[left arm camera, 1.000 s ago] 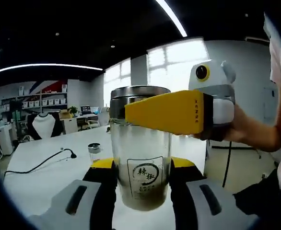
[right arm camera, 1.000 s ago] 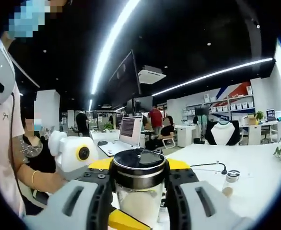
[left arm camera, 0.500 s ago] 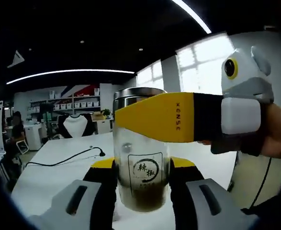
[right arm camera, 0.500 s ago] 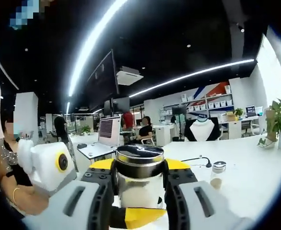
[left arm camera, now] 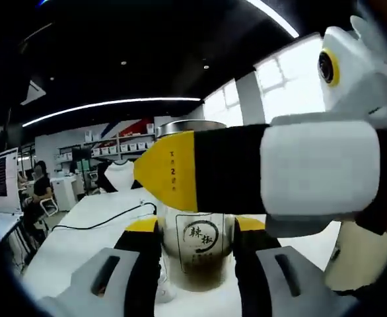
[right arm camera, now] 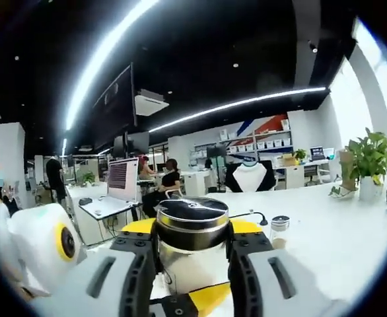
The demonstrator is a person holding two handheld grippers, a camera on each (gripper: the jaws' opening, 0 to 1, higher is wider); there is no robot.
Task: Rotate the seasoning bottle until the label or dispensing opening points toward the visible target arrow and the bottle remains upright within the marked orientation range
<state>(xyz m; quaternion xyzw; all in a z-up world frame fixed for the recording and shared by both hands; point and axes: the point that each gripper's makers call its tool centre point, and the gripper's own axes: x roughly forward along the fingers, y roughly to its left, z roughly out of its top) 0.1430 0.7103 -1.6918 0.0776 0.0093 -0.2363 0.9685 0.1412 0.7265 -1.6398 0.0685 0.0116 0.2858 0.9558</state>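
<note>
A clear seasoning bottle with brown powder and a round black label stands upright between the jaws of my left gripper, which is shut on its lower body. The label faces the left gripper view's camera. A yellow-tipped finger of my right gripper crosses in from the right at the bottle's neck. In the right gripper view, the bottle's steel lid sits between the jaws of my right gripper, shut on the bottle's top. The left gripper's white body shows at lower left. No target arrow is in sight.
A white table stretches behind, bearing a small spice jar, a black cable and a potted plant. A laptop and seated people are at desks farther back.
Both views have swung, so the room has shifted. The right gripper looms much larger in the left gripper view. The bottle stays held by both grippers, label still toward the left camera.
</note>
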